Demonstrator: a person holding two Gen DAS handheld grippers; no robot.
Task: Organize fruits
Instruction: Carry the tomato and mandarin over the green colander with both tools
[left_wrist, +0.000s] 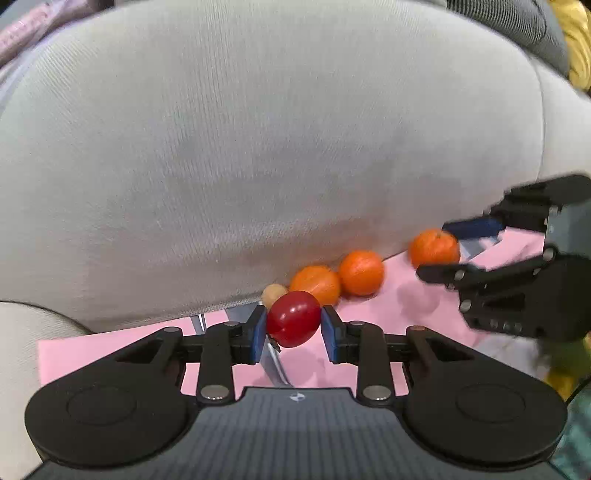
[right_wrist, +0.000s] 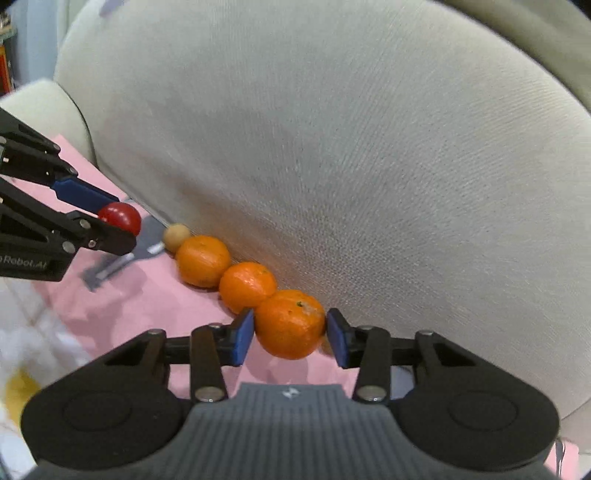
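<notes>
Fruits: red fruit (left_wrist: 293, 319) clamped in left gripper (left_wrist: 293, 332), long axis tilted | orange (right_wrist: 290, 324) clamped in right gripper (right_wrist: 290, 334), stem up | two oranges (right_wrist: 203, 261) along pink sheet's (right_wrist: 155, 295) cushion edge.

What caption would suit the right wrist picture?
Right gripper grips an orange beside a grey cushion; left gripper holds a red fruit.

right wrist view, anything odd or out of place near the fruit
A grey metal tool, hard to identify, lies on the pink sheet by the small tan fruit. It is no fruit. Nothing looks spilled or damaged.
</notes>
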